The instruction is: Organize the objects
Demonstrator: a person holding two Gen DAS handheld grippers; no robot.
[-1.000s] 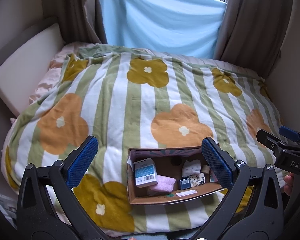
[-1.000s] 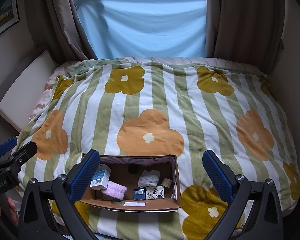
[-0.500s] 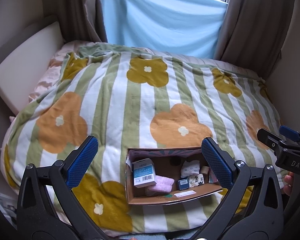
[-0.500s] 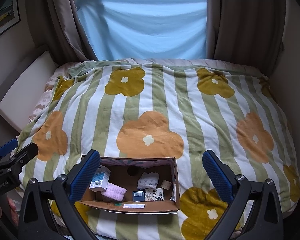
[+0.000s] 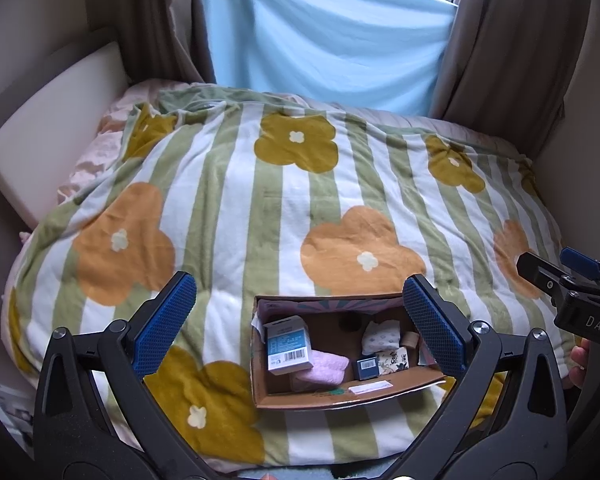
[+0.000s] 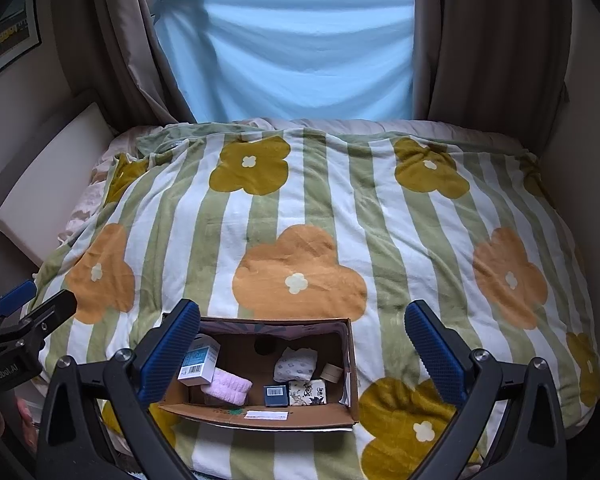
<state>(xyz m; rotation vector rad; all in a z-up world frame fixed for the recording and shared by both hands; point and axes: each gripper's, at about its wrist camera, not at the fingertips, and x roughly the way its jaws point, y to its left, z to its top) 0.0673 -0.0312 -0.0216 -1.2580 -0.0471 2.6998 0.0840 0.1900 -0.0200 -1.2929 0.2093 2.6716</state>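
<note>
Cardboard box (image 5: pixel 340 394) of small items sits on the striped blanket (image 5: pixel 260 208) near the bed's foot. We hold both the left hand-held gripper (image 5: pixel 300 320) and right hand-held gripper (image 6: pixel 302 330) spread wide, gripping nothing.

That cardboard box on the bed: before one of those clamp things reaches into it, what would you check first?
1. Left gripper open and empty: ok.
2. Right gripper open and empty: ok.
3. Open brown cardboard box sits flat on the striped flower blanket: ok.
4. White-and-blue barcode carton free to grab: ok, it lies on top, leaning on the pink folded cloth.
5. Small dark blue box reachable: ok, though close to the front wall.
6. Where the things should go: cannot tell.
</note>
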